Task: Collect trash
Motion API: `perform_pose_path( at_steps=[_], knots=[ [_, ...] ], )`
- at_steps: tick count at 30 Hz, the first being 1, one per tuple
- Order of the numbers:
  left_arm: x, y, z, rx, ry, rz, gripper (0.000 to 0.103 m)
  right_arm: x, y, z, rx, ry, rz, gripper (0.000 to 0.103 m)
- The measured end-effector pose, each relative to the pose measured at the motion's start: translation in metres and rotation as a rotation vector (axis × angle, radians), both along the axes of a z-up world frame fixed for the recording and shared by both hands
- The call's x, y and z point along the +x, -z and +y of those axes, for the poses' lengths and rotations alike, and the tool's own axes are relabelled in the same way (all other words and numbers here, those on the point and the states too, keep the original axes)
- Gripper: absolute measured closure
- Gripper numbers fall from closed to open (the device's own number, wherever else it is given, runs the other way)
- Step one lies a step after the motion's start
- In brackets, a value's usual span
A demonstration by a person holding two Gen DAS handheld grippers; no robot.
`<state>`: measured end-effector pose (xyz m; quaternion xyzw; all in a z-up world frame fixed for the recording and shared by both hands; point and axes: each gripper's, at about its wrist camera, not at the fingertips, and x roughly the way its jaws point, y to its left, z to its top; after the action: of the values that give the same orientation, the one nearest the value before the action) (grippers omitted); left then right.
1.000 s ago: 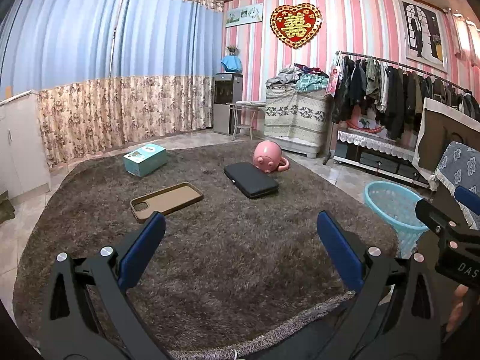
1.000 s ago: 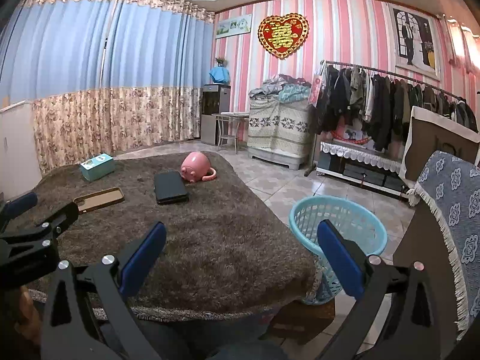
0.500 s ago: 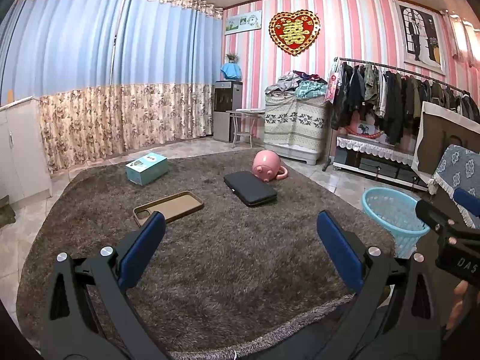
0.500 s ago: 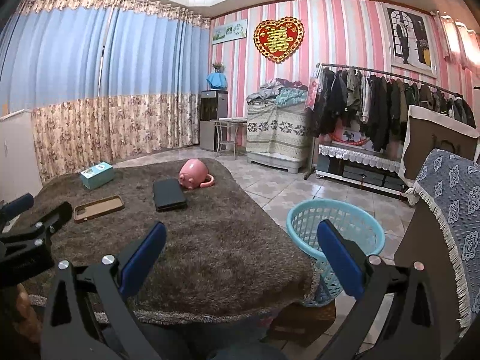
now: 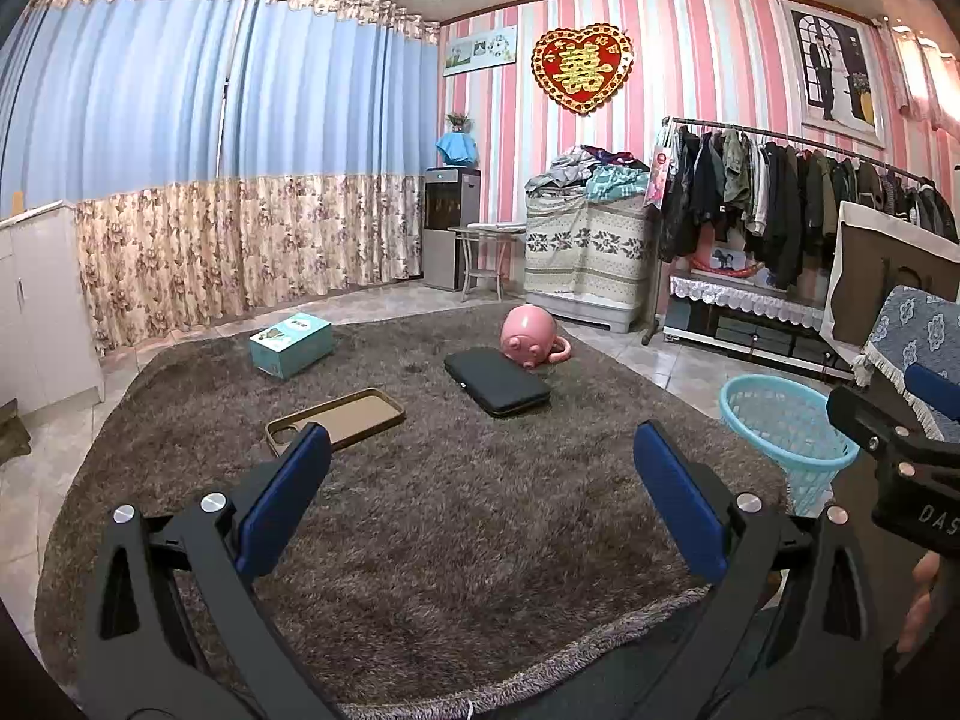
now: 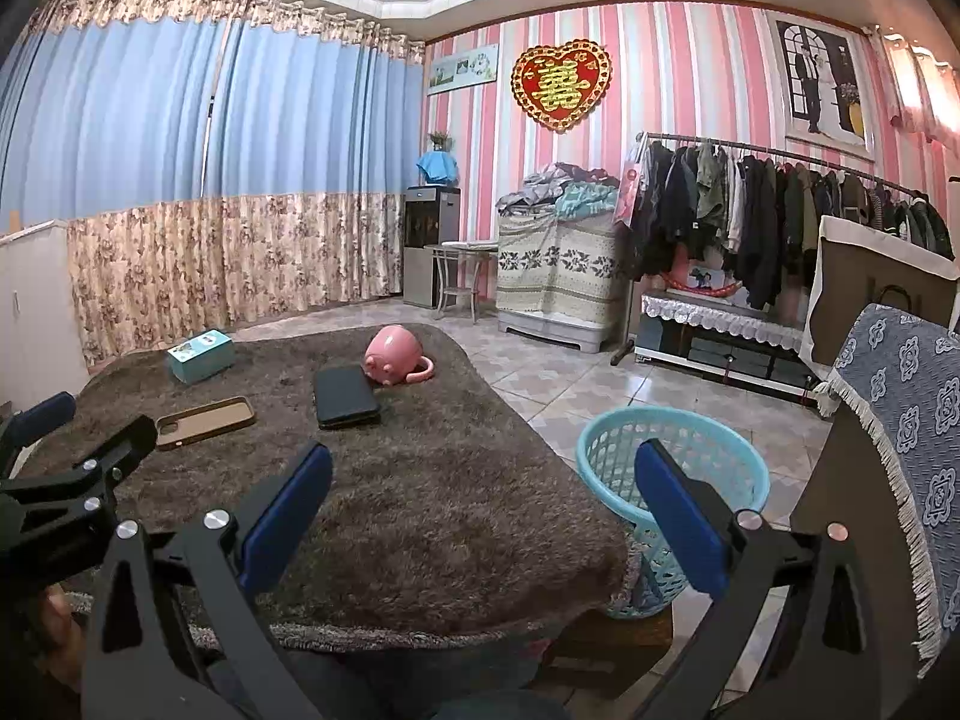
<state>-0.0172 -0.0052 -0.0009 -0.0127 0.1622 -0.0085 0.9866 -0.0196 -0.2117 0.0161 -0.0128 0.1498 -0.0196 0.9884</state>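
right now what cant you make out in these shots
- Basket inside: in the right wrist view the right tongs cover part of it, and the mesh wall hides the bottom.
- Teal box print: too small in both views.
- Rug near edge: behind the left tongs in the left wrist view.
- Case contents: closed.

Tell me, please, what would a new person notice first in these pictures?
Most likely the pink pig-shaped pot at the far side of the brown shaggy cover, just behind the black case. Next, the light blue basket on the tiled floor, past the cover's right edge. Near the camera, the left claw and right claw are both open and empty.
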Motion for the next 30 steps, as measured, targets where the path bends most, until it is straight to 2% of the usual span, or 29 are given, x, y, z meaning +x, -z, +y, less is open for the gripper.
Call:
perform_pose_path(
  at_steps=[30],
  knots=[
    [-0.0059, -0.0048, -0.0042, 0.015, -0.006, -0.026, 0.005, 0.002, 0.0052, 0.0017, -0.003, 0.006, 0.004, 0.004]
  ],
)
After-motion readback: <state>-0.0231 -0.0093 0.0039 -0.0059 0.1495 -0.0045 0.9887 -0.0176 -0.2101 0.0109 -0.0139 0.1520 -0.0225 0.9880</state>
